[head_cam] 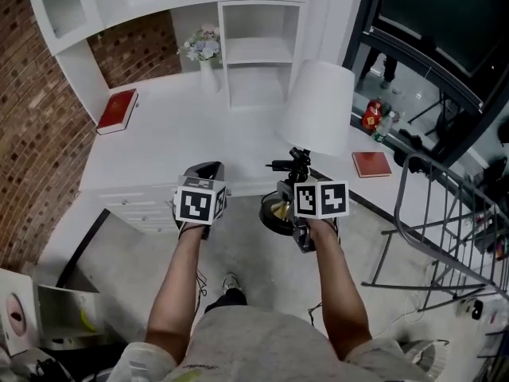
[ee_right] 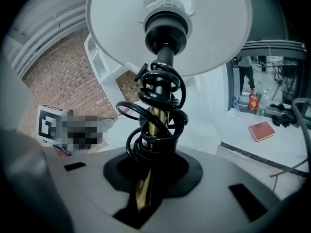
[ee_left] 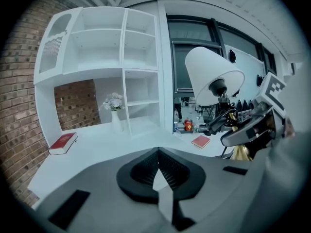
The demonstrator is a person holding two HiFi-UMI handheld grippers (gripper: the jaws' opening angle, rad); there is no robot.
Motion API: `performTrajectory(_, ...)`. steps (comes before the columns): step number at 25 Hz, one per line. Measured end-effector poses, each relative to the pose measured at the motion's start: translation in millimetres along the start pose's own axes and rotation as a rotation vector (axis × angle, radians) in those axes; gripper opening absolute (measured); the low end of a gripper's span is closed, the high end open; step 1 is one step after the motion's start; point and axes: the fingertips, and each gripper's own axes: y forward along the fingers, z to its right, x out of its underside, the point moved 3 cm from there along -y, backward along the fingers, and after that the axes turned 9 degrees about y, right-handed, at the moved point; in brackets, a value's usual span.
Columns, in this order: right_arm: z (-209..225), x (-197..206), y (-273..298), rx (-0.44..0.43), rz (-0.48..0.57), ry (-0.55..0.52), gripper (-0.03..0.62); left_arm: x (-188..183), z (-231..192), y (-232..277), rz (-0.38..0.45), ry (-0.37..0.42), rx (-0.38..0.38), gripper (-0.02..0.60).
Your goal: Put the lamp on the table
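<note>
Now the right tongs [head_cam: 293, 201] pinch the lamp [head_cam: 320, 106] by its brass stem [ee_right: 154, 125], which runs up between the two jaws in the right gripper view. A black cord [ee_right: 158, 106] is wound in loose coils around that stem, just above the grip. The lamp is held off the ground and tilted. Its white shade [ee_right: 170, 23] leans away from the person and shows against the white bench [head_cam: 199, 134] in the head view. Its round black base [head_cam: 270, 217] hangs over the grey floor [head_cam: 246, 253], just in front of the bench's front edge.

The left tongs [ee_left: 158, 152] are pressed together with nothing between them. They sit beside the lamp's base, apart from it, pointing toward the bench.

On the bench, a red book [head_cam: 118, 110] lies at the far left. A white vase of pale flowers [head_cam: 204, 50] stands at the back by the white shelves [head_cam: 258, 50]. A second red book [head_cam: 371, 164] lies at the right, beyond the shade.
</note>
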Motion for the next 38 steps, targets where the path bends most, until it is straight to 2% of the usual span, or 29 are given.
performTrajectory(6,-8,-28,30,0.041,0.017,0.035,0.075,-11,-38,36,0.002,0.003,0.068,-0.006)
performTrajectory(21,-9,-64,75,0.141,0.055,0.075,0.075,-19,-78,101,0.008,0.031,0.21,-0.006)
performTrajectory(38,-1,-77,100,0.218,0.041,0.064,0.075,-15,-97,134,0.012,0.008,0.265,-0.005)
